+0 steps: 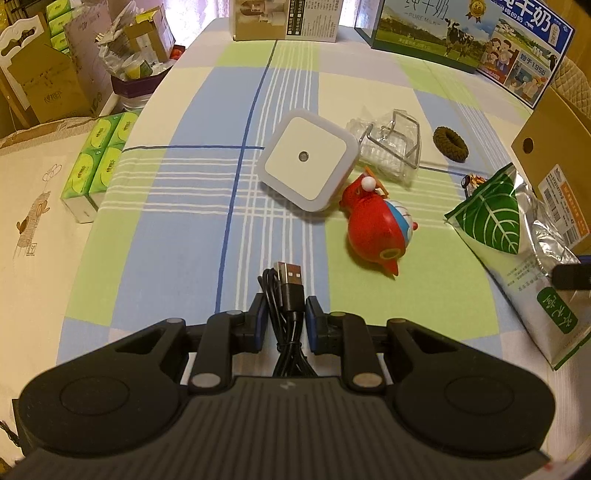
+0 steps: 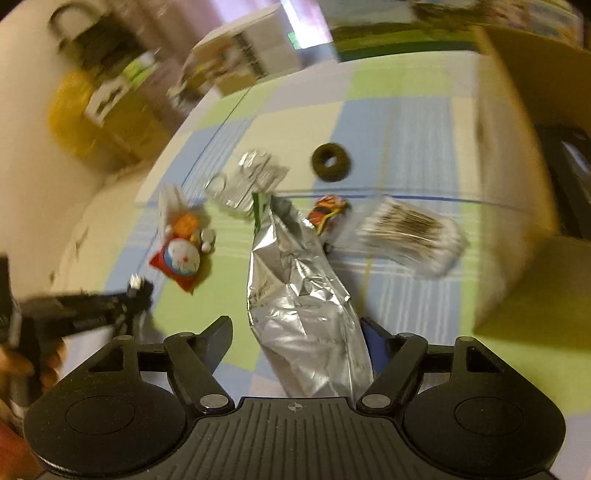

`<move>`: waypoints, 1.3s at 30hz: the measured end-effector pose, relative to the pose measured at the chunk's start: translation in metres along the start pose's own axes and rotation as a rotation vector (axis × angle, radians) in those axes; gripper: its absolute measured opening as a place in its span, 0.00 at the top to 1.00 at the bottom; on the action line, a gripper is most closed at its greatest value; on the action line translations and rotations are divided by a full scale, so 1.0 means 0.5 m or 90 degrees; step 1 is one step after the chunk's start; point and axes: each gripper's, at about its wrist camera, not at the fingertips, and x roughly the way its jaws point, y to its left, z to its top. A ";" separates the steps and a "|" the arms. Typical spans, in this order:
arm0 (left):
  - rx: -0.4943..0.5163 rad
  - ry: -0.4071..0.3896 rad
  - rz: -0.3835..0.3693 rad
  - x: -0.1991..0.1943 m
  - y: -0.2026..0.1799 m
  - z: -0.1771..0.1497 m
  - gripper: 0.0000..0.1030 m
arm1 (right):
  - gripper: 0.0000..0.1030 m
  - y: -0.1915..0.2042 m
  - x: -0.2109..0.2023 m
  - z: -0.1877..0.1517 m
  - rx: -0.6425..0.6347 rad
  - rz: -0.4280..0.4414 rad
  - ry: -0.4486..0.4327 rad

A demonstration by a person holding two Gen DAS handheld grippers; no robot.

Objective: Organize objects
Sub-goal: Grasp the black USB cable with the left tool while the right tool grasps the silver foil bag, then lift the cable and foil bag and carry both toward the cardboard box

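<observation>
My left gripper (image 1: 284, 314) is shut on a coiled black USB cable (image 1: 286, 295), whose plug sticks out ahead over the checked tablecloth (image 1: 184, 229). In front of it lie a white square night light (image 1: 308, 158) and a red toy (image 1: 376, 221). My right gripper (image 2: 295, 326) holds a crumpled silver foil pouch (image 2: 295, 295) between widely spread fingers; the pouch looks sharp while the table is blurred. The same pouch (image 1: 517, 240), with a green leaf print, is at the right of the left wrist view.
Clear plastic packaging (image 1: 388, 144), a brown hair tie (image 1: 450, 144), a colourful small item (image 2: 328, 212) and a pack of cotton swabs (image 2: 410, 232) lie on the cloth. A cardboard box (image 1: 554, 147) stands at the right, tissue packs (image 1: 99, 158) at the left, milk cartons (image 1: 443, 33) at the back.
</observation>
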 end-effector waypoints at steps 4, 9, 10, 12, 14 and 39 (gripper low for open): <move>0.002 -0.002 0.001 -0.001 -0.001 -0.003 0.83 | 0.31 0.032 0.040 -0.010 -0.092 -0.049 0.013; 0.001 -0.003 0.001 -0.002 -0.001 -0.003 0.81 | 0.46 0.058 0.059 -0.022 -0.177 -0.088 0.016; 0.000 -0.003 0.001 -0.002 -0.002 -0.003 0.80 | 0.48 0.060 0.060 -0.022 -0.181 -0.090 0.015; 0.000 -0.002 -0.001 -0.002 -0.004 -0.003 0.77 | 0.50 0.065 0.062 -0.021 -0.188 -0.097 0.014; 0.004 -0.001 0.002 -0.001 -0.009 -0.001 0.76 | 0.51 0.072 0.073 -0.016 -0.188 -0.100 0.013; -0.016 0.000 -0.005 -0.034 -0.037 -0.024 0.84 | 0.58 0.066 0.009 -0.058 -0.141 -0.077 -0.003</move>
